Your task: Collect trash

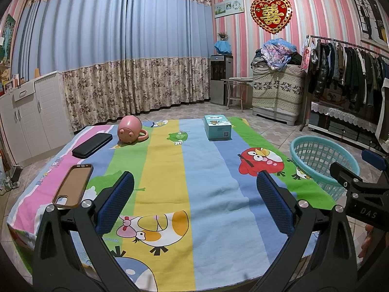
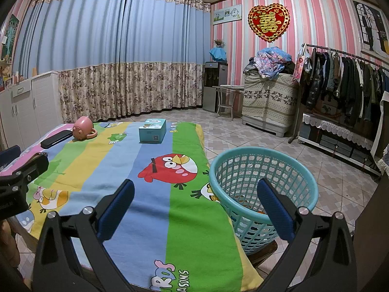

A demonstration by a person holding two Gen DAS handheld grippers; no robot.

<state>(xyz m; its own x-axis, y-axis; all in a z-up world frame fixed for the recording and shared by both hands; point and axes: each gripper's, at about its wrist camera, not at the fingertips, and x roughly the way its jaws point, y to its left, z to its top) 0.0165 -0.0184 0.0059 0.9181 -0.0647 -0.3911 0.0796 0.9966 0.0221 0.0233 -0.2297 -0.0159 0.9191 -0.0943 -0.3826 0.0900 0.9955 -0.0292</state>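
No obvious trash shows on the striped cloth. The basket, centre right of the right wrist view, stands just beside the table's right edge, something orange barely visible inside. Left gripper and right gripper both spread wide, holding nothing. Upper frame: pink cup, tissue box, black case; phone case lower left. Judgement: confirm any target is waste first; these look like keepers.

blue curtains, pink striped wall, tiled floor, clothes rack
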